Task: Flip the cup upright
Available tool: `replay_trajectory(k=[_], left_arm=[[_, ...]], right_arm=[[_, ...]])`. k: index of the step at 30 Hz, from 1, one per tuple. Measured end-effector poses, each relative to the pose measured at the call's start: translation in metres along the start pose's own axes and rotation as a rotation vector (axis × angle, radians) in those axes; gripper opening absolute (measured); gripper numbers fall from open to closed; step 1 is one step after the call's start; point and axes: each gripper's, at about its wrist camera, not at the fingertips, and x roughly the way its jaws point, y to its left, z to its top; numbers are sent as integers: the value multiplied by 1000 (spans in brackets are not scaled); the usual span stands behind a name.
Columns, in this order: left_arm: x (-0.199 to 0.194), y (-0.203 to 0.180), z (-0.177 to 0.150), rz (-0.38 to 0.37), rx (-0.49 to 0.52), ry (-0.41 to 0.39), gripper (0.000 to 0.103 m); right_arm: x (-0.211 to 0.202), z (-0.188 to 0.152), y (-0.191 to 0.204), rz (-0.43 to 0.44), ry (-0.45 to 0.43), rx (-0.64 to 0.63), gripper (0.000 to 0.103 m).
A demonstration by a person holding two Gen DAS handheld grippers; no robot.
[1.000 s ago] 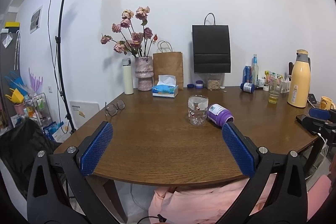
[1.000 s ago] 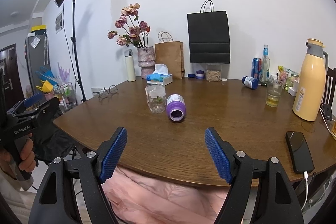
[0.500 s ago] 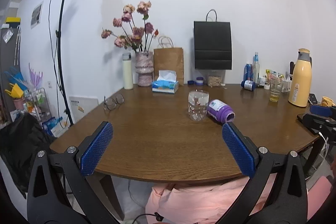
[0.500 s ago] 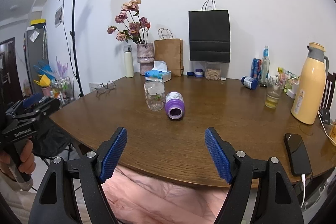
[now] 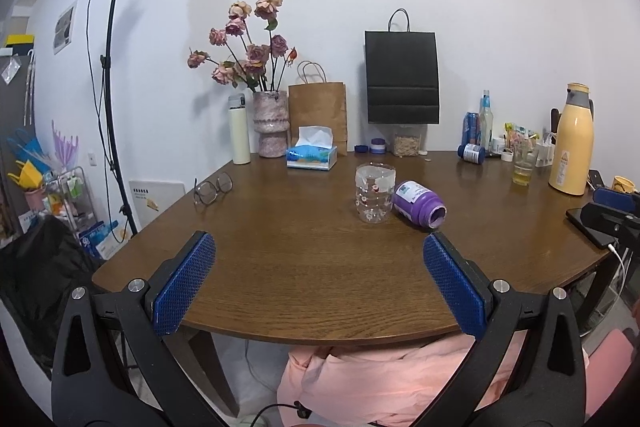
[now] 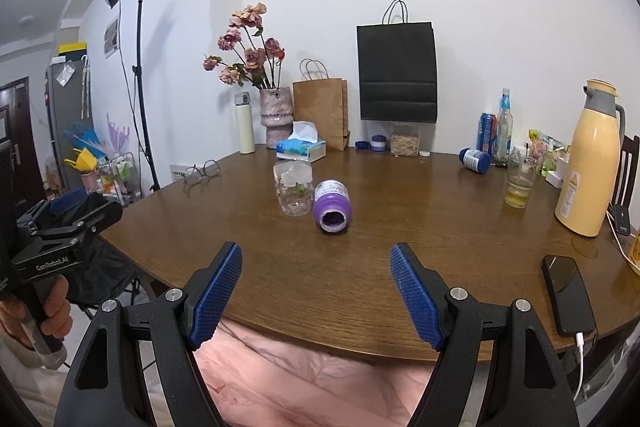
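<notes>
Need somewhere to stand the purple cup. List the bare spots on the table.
Bare wood between the near table edge and the lying purple cup; also between it and the black phone. The back edge is crowded: tissue box, bags, bottles.

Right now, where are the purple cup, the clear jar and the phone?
purple cup (image 6: 331,208): right wrist view, on its side wall.
clear jar (image 6: 293,189): right wrist view, mid body.
phone (image 6: 567,292): right wrist view, screen centre.

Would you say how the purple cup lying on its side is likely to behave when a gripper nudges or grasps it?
The purple cup lies on its rounded side, so a nudge would probably roll it. It touches or nearly touches the clear glass, so rolling may bump that. It looks empty through its open mouth, so it is likely light.
</notes>
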Motion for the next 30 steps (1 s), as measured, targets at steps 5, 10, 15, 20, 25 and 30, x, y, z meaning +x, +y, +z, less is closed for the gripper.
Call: replay_trajectory(k=[5, 10, 15, 20, 25, 30], left_arm=[[2, 1, 0, 1, -8, 1, 103], [7, 0, 1, 4, -4, 4, 103], [15, -1, -1, -10, -7, 15, 103], [26, -3, -4, -5, -1, 42, 103], [43, -6, 1, -15, 9, 54, 103], [81, -12, 18, -35, 15, 82, 103]], right_arm=[[1, 2, -2, 2, -6, 0, 81], [10, 8, -3, -51, -6, -50, 81], [13, 19, -13, -44, -29, -14, 81], [19, 18, -16, -29, -17, -15, 81], [39, 16, -22, 27, 33, 22, 81], [95, 26, -33, 47, 123, 38, 81]])
